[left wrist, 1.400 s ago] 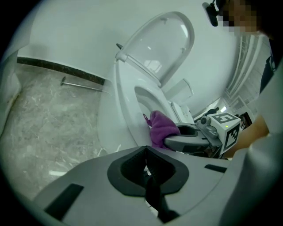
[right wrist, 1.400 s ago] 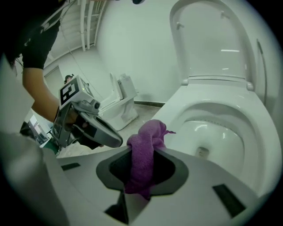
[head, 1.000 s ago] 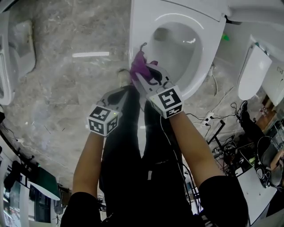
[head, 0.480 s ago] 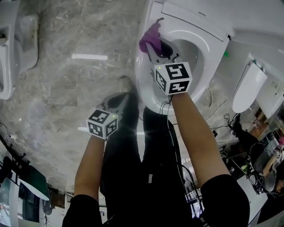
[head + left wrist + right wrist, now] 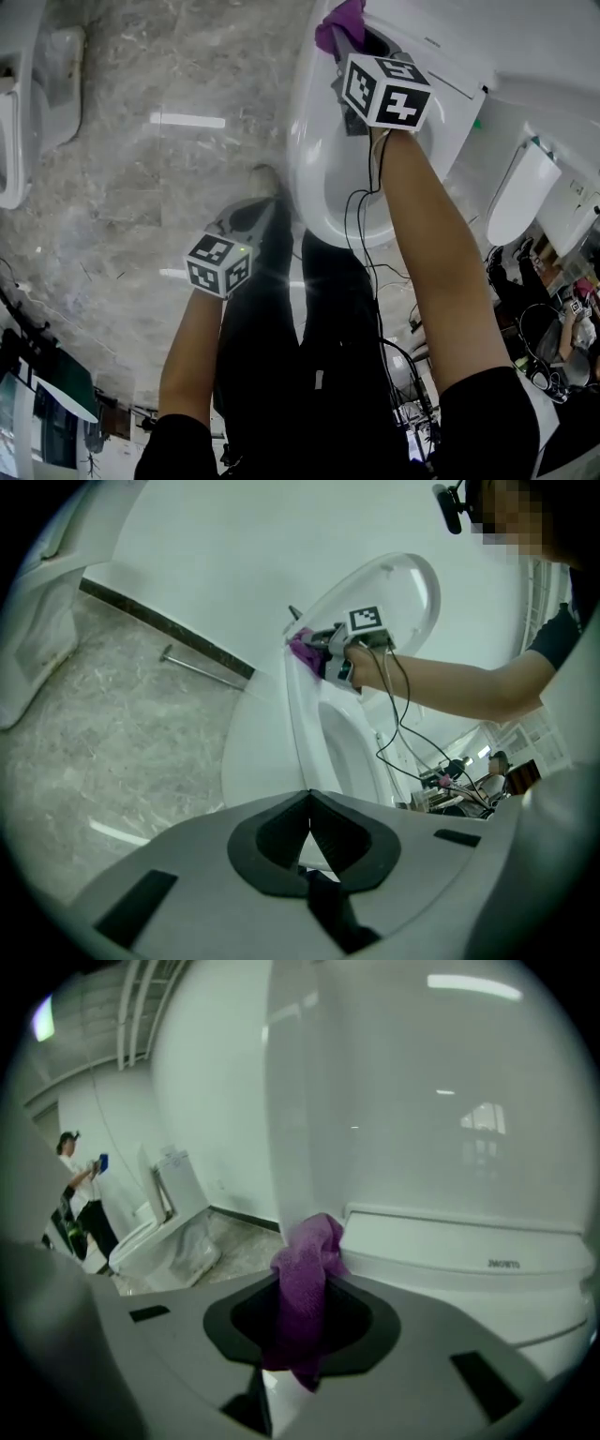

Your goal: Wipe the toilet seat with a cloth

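The white toilet seat (image 5: 307, 159) rings the open bowl at the top of the head view, with its lid (image 5: 403, 1101) raised behind it. My right gripper (image 5: 343, 39) is shut on a purple cloth (image 5: 339, 22) and holds it against the seat's far left rim, near the hinge. In the right gripper view the cloth (image 5: 305, 1274) hangs bunched between the jaws, in front of the seat's back edge (image 5: 450, 1241). The left gripper view shows the cloth (image 5: 302, 650) on the rim (image 5: 298, 714). My left gripper (image 5: 249, 214) is shut and empty, low beside the bowl's front.
Grey marble floor (image 5: 141, 187) spreads to the left. Another toilet (image 5: 23, 84) stands at the far left edge. A wrapped toilet (image 5: 164, 1227) and a standing person (image 5: 82, 1199) are off to the side. Cables (image 5: 370, 262) trail beside the bowl. The wearer's dark trouser legs (image 5: 281, 319) stand below.
My right gripper has carried the purple cloth along the seat's left rim from the front toward the hinge end. My left gripper stays low by the bowl's front.
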